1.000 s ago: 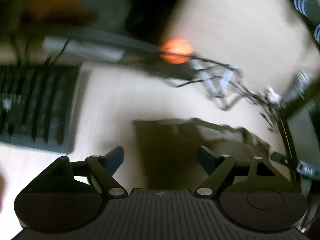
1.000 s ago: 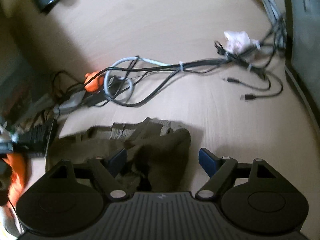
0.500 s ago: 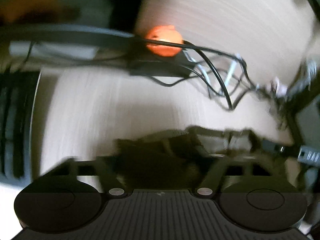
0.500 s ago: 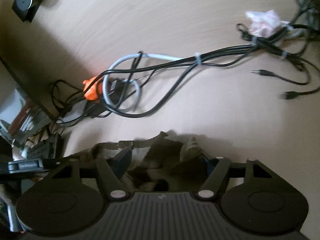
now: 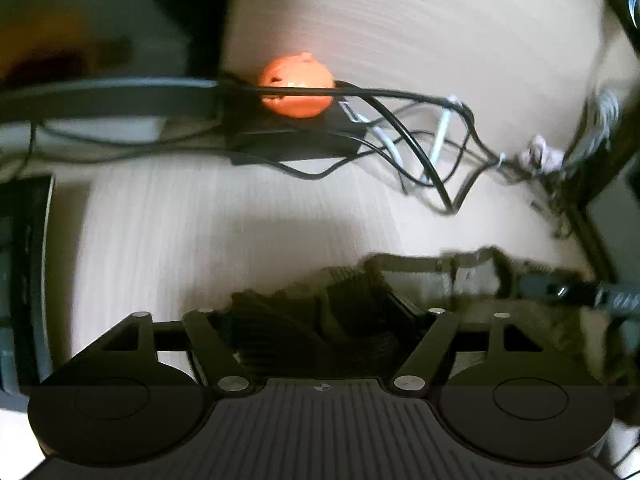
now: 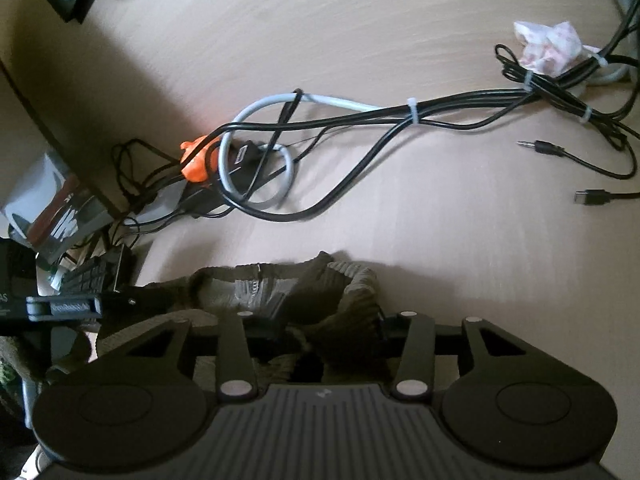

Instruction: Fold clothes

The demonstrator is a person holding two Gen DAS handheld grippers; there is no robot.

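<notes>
Nearside of the cable bundle (image 6: 412,114), an olive ribbed garment (image 6: 352,296) lies bunched on the tabletop (image 6: 400,20), long axis crosswise. Left tool (image 5: 320,316) and right tool (image 6: 320,320) each clamp a fold, equally near.

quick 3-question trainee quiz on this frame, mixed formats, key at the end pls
1. True or false: the olive garment lies between the fingers of both the left hand-held gripper and the right hand-held gripper.
2. The loose USB plug lies: A) on the garment B) on the bare table C) under the orange object?
3. Fill in: the cable bundle is held by white ____.

Key: 1 true; 2 B; 3 ties.
</notes>
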